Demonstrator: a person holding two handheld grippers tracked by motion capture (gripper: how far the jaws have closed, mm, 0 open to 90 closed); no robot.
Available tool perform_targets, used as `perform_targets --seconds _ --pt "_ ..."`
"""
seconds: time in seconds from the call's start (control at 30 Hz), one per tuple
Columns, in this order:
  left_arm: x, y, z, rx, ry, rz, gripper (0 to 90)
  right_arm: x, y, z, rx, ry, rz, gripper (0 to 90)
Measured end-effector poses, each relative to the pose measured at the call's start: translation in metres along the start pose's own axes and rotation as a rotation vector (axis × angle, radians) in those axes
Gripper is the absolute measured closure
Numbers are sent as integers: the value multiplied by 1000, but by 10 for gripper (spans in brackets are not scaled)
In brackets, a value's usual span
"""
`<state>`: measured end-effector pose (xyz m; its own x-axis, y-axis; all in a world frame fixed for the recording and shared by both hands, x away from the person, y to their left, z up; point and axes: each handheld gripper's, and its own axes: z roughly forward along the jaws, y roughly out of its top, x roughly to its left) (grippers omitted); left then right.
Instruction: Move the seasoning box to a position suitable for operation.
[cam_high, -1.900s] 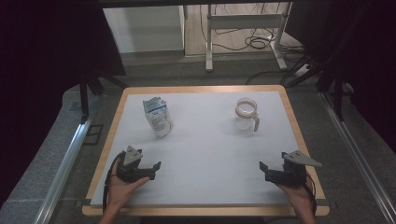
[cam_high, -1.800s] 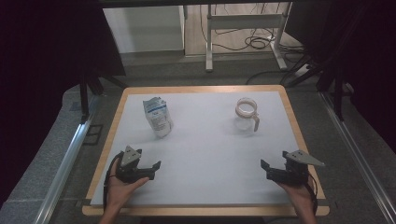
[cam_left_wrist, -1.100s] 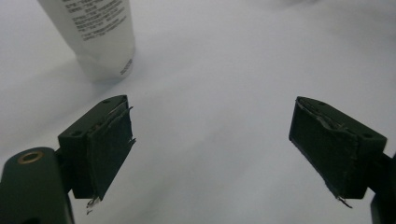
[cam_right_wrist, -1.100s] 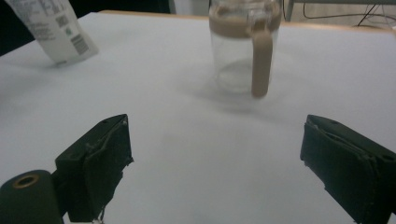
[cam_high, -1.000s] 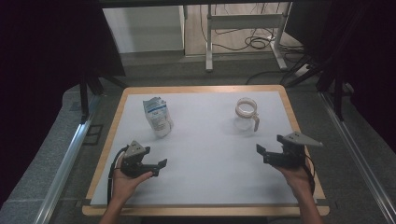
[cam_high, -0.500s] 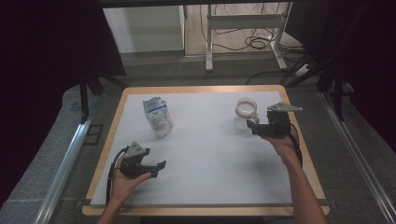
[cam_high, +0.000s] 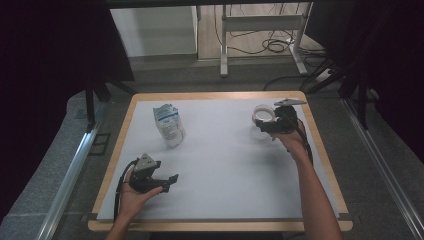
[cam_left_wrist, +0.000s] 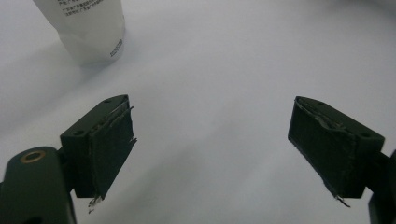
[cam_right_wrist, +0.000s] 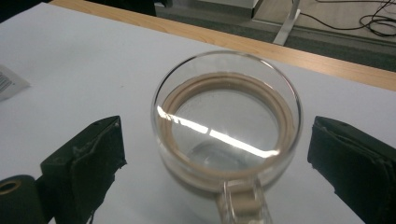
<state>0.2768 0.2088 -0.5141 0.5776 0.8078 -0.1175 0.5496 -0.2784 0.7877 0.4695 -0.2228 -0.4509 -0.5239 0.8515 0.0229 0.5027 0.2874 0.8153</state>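
Observation:
A clear glass mug with a tan inner ring stands at the back right of the white table top. My right gripper is open right at it. In the right gripper view the mug sits between the two spread jaws with a gap on each side, its handle pointing toward the camera. A white printed pouch stands at the back left. My left gripper is open and empty low over the front left of the table. The pouch's base lies beyond its jaws.
The table top has a wooden rim. A metal frame and cables lie on the floor beyond the far edge. Dark curtains hang on both sides. A corner of the pouch shows at the left edge of the right gripper view.
My right gripper has travelled from the front right of the table forward to the glass mug and now straddles it. My left gripper has shifted slightly right and stayed open.

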Motion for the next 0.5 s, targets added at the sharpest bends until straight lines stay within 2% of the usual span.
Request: perform_targets --seconds 0.13,0.3,0.4,0.5 --pt "1 0 2 6 -3 -1 144 -2 4 12 22 -11 -9 42" --pt "3 0 0 1 2 -3 144 -6 3 37 56 -9 1 42" --pt "4 0 -2 -3 7 -5 144 -6 2 43 60 -5 6 42" --pt "7 0 -5 -10 10 -8 144 -5 0 56 84 -28 -6 50"
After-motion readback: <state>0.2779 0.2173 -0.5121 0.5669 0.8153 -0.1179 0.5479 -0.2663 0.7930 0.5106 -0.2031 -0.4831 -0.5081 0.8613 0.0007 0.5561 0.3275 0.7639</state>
